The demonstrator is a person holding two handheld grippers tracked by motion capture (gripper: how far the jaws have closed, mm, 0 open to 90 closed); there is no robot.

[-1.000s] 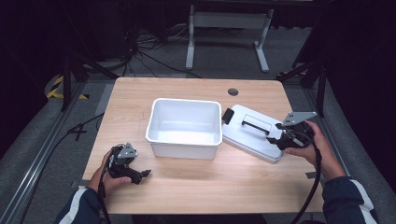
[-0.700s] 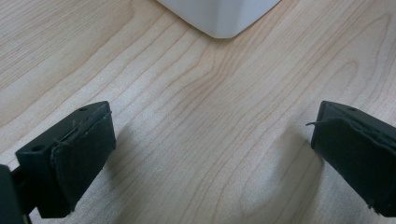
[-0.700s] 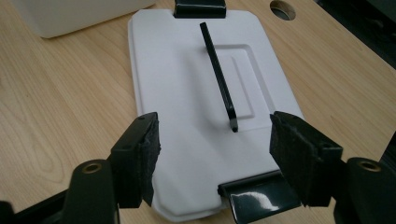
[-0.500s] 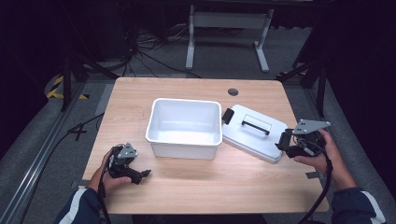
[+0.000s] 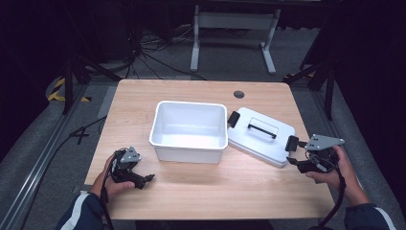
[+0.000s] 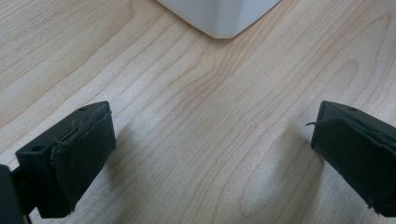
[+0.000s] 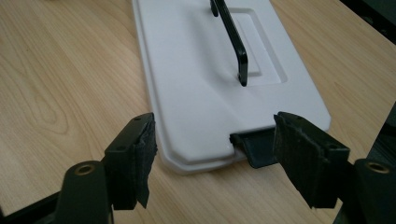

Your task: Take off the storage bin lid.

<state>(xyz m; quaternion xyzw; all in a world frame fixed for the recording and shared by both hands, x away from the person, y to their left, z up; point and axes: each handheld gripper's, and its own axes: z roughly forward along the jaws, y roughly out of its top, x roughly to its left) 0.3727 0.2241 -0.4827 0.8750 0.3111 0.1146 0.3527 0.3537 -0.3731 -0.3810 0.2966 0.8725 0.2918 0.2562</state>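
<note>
A white bin [image 5: 189,129] stands open in the middle of the wooden table [image 5: 143,100]. Its white lid [image 5: 261,136] lies flat to the right, with a black handle [image 5: 262,128] and a black latch [image 5: 292,143] at its near end. My right gripper [image 5: 294,153] sits just off that end. Its jaws have just been opening, and they press on nothing. In the right gripper view the lid [image 7: 210,79] and latch [image 7: 254,147] lie just beyond the open right gripper [image 7: 219,161]. My left gripper [image 5: 143,180] rests open at the front left, over bare wood [image 6: 210,149].
A corner of the bin [image 6: 224,18] shows at the top of the left gripper view. A round cable hole [image 5: 238,94] sits at the table's far edge. Cables and a metal stand [image 5: 234,21] lie on the floor beyond. The table's right edge is close to my right hand.
My right gripper has drawn back off the lid's right end, toward the near right of the table and slightly lower. The lid stayed where it was. The left gripper has not moved.
</note>
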